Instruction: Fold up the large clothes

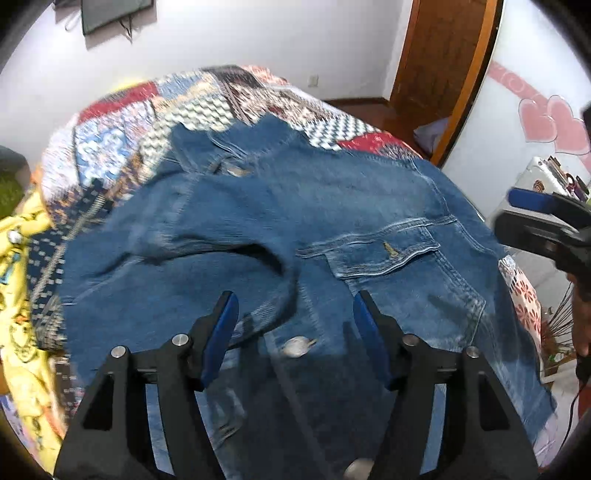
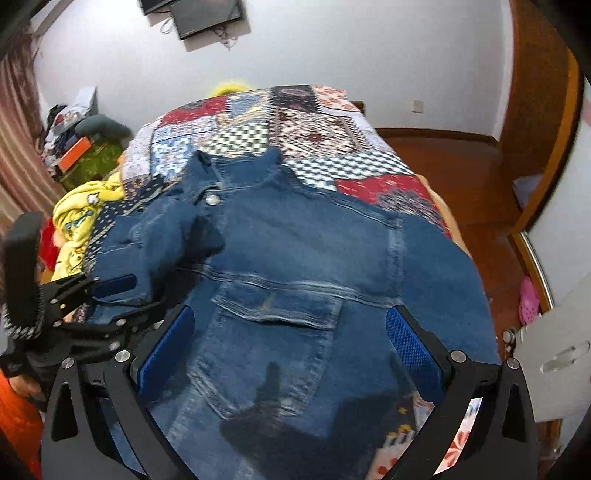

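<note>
A blue denim jacket lies front up on the bed, collar at the far end, one sleeve folded across its left side; it fills the right wrist view too. My left gripper is open and empty, hovering over the jacket's button placket near a metal button. My right gripper is open wide and empty above the chest pocket. The left gripper also shows in the right wrist view beside the folded sleeve, and the right gripper shows at the right edge of the left wrist view.
A patchwork quilt covers the bed. A yellow printed cloth lies bunched at the bed's left side. A wooden door, a wall with a screen and clutter on the floor surround the bed.
</note>
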The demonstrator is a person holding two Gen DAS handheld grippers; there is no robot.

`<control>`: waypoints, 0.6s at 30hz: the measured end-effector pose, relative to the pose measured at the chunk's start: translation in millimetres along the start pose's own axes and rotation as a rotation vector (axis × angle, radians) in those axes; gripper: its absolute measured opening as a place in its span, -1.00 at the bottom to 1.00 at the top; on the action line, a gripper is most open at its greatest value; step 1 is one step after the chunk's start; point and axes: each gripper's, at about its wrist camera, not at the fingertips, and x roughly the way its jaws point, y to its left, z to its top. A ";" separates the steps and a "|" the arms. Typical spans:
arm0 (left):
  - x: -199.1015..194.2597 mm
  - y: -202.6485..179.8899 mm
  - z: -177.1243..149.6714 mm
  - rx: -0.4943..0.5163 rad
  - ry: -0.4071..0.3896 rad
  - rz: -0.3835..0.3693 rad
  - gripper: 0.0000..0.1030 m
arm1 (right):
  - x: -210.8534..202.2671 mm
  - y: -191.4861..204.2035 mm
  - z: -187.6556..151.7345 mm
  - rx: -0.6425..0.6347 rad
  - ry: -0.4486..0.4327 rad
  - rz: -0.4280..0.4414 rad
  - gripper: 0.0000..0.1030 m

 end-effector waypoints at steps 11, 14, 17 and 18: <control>-53.1 138.2 -31.3 -0.213 -0.073 0.275 0.67 | 32.0 102.5 30.2 -0.293 -0.037 0.011 1.00; -47.4 172.6 -46.3 -0.292 -0.049 0.293 0.67 | 50.7 132.3 38.3 -0.376 -0.027 0.020 1.00; -35.8 197.1 -60.9 -0.352 -0.020 0.292 0.67 | 69.7 152.8 45.4 -0.430 0.001 0.036 0.98; -30.5 203.8 -64.4 -0.365 -0.010 0.289 0.67 | 77.7 160.4 47.7 -0.448 0.012 0.040 0.98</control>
